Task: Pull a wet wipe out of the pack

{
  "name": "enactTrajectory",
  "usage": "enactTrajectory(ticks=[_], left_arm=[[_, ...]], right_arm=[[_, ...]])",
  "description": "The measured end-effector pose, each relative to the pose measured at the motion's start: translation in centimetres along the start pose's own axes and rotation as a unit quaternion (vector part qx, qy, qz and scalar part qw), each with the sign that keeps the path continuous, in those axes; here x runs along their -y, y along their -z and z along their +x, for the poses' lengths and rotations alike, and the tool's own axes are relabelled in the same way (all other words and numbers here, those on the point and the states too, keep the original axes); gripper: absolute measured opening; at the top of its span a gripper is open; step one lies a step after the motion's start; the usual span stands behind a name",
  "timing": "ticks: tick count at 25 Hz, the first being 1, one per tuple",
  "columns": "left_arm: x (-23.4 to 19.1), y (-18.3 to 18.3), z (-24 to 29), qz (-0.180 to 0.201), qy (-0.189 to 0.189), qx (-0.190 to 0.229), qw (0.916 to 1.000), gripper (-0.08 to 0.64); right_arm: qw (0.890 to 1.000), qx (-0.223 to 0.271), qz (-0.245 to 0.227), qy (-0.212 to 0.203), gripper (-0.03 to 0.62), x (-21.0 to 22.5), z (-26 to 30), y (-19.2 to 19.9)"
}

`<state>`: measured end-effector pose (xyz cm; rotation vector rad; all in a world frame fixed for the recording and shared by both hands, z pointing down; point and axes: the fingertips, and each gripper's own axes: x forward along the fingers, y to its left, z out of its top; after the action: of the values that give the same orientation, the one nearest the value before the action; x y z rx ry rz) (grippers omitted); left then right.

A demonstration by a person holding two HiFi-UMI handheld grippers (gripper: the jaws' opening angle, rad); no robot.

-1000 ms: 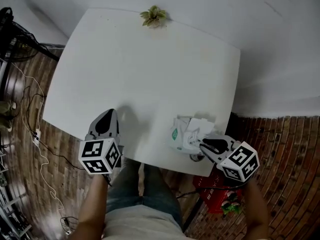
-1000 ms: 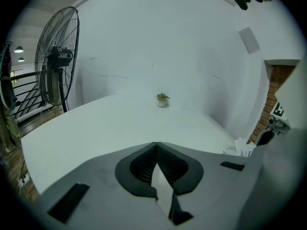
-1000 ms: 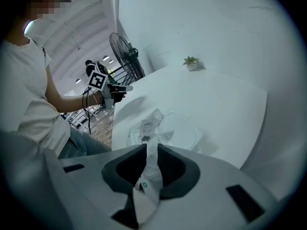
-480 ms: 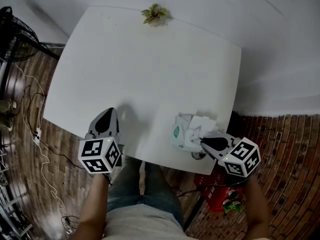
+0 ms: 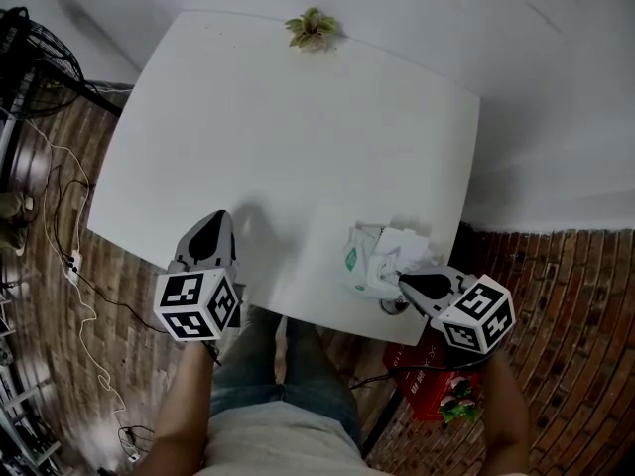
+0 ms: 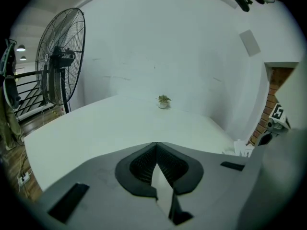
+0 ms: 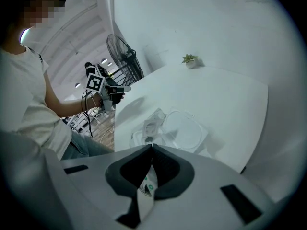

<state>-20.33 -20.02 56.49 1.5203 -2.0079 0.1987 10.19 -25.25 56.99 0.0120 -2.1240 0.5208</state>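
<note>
Brick floor surrounds a white tabletop (image 5: pixel 298 137) in the head view, with a small potted plant (image 5: pixel 311 28) at its far edge. The wet-wipe pack (image 5: pixel 369 259) lies near the tabletop's near right corner. The right claw (image 5: pixel 403 282) sits at the pack's near edge. The left claw (image 5: pixel 216 224) hangs over the near left edge, well apart from the pack.

From the left gripper view, the left claw (image 6: pixel 156 143) is pressed together with nothing in it. It points across bare tabletop towards the plant (image 6: pixel 163 100). A pedestal fan (image 6: pixel 60 61) stands to the left.

From the right gripper view, the right claw (image 7: pixel 151 146) is also pressed together, tips meeting and pinching nothing. The pack (image 7: pixel 165 133) lies just beyond and below it, and its printed label shows through the gap behind the tips. The pack's lid (image 7: pixel 186 132) looks flipped open, with crumpled material at the opening. I cannot tell whether that is a wipe or the seal flap.

I judge the step to be the approach, with no wipe drawn yet. Next the right claw needs to spread, drop onto the opening, pinch the exposed wipe and lift. The left claw could come across to hold the pack down, since a light pack may rise with the wipe.
</note>
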Motion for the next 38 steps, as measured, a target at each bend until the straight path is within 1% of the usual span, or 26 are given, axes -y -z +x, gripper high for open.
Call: enactTrajectory(ticks=[12,25,38], left_arm=[[0.8,-1.7,-0.5,0.008,0.014,0.013,0.9998,0.002],[0.8,-3.3,-1.5,0.022,0.026,0.023,0.9991,0.002],[1.2,-5.7,-1.8,0.02,0.04,0.046,0.9979,0.002]], right_arm=[[0.999,0.008,-0.015,0.028,0.003,-0.7,-0.9,-0.5],[0.997,0.047,-0.006,0.063,0.003,-1.0,-2.5,-2.2],[0.992,0.083,0.004,0.096,0.003,-1.3,-4.8,-3.8]])
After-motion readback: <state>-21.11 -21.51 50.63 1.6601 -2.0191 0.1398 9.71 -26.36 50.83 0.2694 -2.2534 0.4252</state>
